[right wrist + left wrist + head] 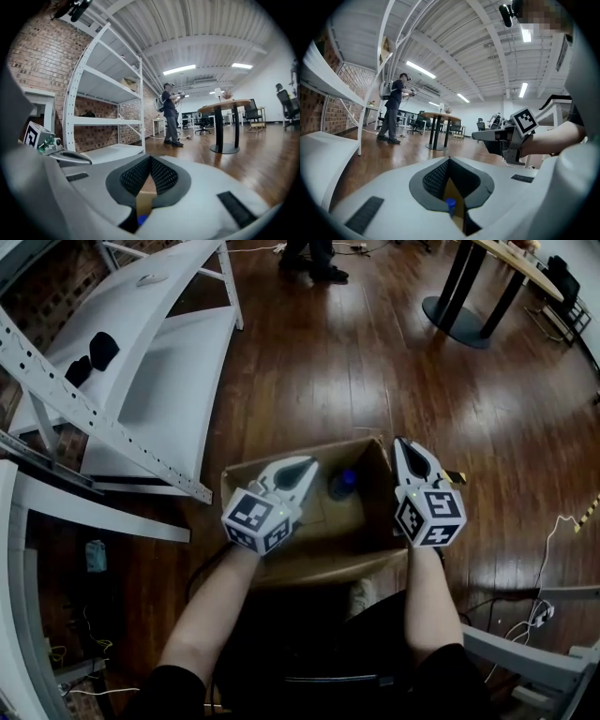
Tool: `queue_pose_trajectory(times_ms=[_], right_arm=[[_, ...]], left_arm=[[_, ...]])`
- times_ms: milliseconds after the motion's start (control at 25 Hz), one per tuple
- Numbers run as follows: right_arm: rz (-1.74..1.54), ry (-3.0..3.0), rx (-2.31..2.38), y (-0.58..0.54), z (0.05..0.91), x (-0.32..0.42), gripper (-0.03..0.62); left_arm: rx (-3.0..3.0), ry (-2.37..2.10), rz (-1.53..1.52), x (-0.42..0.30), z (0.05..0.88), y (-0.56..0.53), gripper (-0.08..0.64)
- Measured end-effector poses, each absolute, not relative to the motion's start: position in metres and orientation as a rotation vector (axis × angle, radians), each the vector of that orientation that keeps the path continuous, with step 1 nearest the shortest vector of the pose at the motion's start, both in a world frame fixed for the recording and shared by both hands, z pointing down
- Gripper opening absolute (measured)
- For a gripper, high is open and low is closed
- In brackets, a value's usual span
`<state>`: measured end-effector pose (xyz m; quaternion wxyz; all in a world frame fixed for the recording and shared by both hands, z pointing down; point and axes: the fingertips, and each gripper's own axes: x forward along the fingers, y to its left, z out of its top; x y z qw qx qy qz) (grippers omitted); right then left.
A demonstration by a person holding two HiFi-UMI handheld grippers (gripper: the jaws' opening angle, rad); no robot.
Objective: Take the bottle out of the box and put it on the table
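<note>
Down on the dark wooden floor [375,362], the open brown cardboard box [309,566] holds the blue-capped bottle [343,484]. The left gripper [303,468] and right gripper [406,448] flank it, jaws pinched together, empty.

The bottle [343,483] stands in the box [319,567] toward its far right corner, and the box sits on the floor [375,381] right of the shelving [159,381].
</note>
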<state>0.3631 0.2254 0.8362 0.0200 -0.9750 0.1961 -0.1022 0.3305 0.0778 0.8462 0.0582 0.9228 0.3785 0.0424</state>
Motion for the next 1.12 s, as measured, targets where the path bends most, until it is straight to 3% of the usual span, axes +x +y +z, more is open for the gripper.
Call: queue_pose_trajectory(times_ms=[640,760,1000,1120], right_arm=[[-0.373,0.496,-2.953,0.292,0.858,0.348,0.005],[-0.368,0.514,-2.926,0.295,0.855,0.341,0.005],[-0.363,0.493,-2.906,0.306,0.852,0.328,0.005],[-0.373,0.505,-2.899,0.307,0.851,0.324,0.005]], left_arm=[[2.873,1.28,0.374,0.379,0.975,0.175,0.024],[2.853,1.306,0.46,0.389,1.006,0.194,0.183],[2.877,1.269,0.67,0.4,1.079,0.209,0.391],[2.885,1.24,0.77,0.406,1.108,0.213,0.394]])
